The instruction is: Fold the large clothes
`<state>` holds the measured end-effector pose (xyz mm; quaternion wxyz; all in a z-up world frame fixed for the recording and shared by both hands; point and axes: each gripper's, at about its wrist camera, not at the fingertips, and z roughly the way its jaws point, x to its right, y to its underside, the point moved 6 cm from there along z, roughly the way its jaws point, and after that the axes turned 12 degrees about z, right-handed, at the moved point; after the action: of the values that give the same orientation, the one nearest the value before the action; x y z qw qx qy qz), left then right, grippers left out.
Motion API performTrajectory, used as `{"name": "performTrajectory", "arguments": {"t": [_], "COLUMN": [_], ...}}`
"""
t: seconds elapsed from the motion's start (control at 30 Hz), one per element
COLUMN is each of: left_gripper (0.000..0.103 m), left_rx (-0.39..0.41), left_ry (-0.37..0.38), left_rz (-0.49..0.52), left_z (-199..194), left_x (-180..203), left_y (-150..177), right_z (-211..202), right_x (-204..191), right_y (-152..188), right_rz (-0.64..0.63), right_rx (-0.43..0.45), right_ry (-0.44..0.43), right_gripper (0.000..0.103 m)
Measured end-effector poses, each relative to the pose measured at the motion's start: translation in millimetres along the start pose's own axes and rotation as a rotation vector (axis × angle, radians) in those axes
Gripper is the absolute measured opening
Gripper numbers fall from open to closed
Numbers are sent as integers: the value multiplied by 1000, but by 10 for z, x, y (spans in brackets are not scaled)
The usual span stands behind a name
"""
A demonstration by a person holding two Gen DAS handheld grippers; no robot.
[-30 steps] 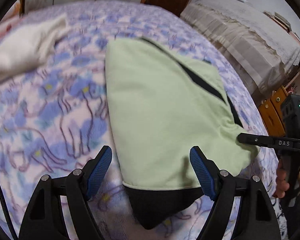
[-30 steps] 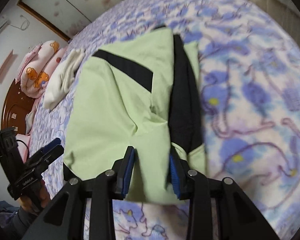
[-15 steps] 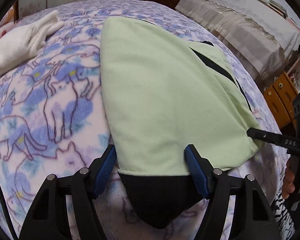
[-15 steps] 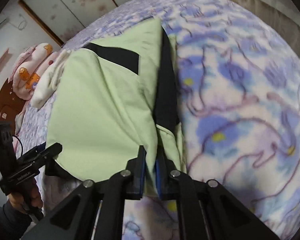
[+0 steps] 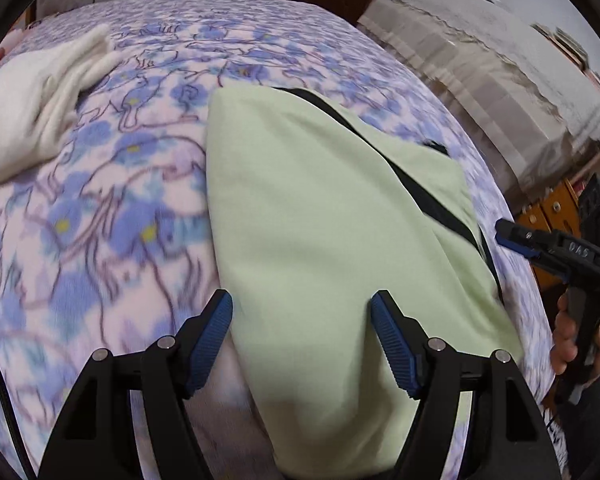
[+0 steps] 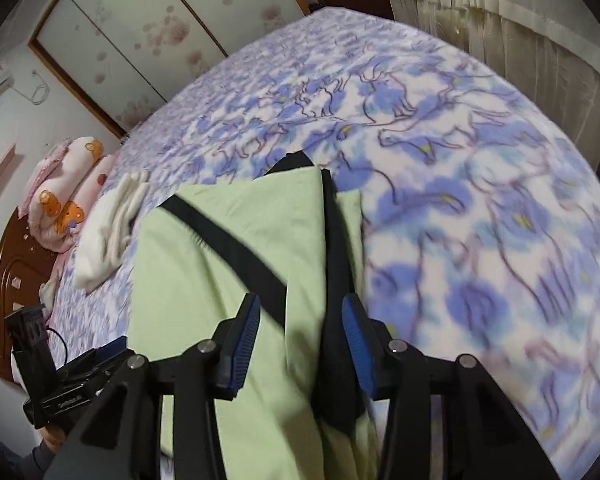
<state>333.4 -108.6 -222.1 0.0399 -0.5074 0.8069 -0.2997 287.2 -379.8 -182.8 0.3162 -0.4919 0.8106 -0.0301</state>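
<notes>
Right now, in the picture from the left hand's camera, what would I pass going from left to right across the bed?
White cloth → bare stretch of flowered blanket → green and black garment → right gripper → wooden drawers.

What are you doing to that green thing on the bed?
A person with a gripper in each hand is folding a light green garment with black trim on a flowery blanket. The right gripper has just been opening its jaws, with the garment's edge between them. The left gripper is open, straddling the near edge.
</notes>
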Motion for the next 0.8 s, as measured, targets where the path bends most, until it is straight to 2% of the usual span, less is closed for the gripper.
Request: {"name": "performTrajectory", "arguments": {"t": [0.1,0.23,0.33,0.37,0.4,0.43,0.5,0.57,0.6,0.67,0.73,0.8], "left_gripper": [71,72,72,72,72,72,72,71,70,70,70,70], "left_rx": [-4,-1,6,8,9,9,8,11,7,-3,-14,-24], "left_ry": [5,6,2,-3,-9,-11,-19,-40,-49,-62,-43,-25], "left_rz": [-24,-30,-42,-41,-39,-34,-7,45,71,91,81,48], "left_z": [101,196,231,240,251,255,259,268,294,348,395,389], "left_x": [-106,-165,-170,-170,-164,-165,-145,-115,-98,-100,-133,-171], "left_y": [-145,-232,-271,-280,-293,-297,-314,-326,-325,-307,-290,-286], "right_z": [222,364,427,447,485,509,458,401,478,640,741,715], "right_x": [3,-16,-124,-176,-226,-250,-285,-232,-136,-54,-25,-3], "right_y": [-126,-214,-252,-242,-211,-201,-227,-324,-359,-310,-247,-267], "right_rz": [-2,-1,-47,-83,-131,-158,-248,-264,-232,-252,-272,-231], "right_rx": [-9,-9,5,11,-2,-7,52,103,72,27,12,12], "right_ry": [39,37,38,50,75,92,181,215,218,242,266,244], "right_gripper": [43,43,42,30,6,3,2,2,2,2,2,2]}}
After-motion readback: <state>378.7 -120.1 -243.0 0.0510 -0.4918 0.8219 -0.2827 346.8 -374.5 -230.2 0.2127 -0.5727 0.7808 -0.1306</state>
